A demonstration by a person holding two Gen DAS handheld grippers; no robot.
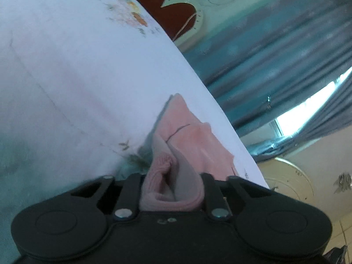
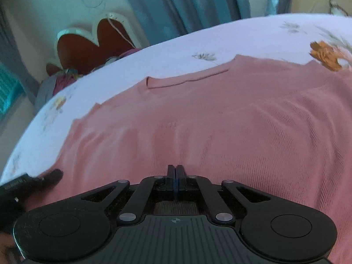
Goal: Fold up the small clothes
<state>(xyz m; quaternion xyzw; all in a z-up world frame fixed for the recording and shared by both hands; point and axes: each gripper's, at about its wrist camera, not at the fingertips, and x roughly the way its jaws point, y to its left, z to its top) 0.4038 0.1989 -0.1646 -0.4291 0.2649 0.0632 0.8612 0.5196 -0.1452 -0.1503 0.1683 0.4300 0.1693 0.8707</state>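
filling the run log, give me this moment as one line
left gripper: shut on pink top edge | right gripper: shut, empty, over top | top: spread on floral sheet

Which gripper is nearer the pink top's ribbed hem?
Left. The left gripper is clamped on the ribbed hem of the pink top; the right gripper is shut over the body fabric.

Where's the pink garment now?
Right wrist view: pink garment lies spread on the floral sheet, under the shut right tool. The left tool pinches its edge.

Both wrists close — sharing pink garment (image 2: 220, 118).
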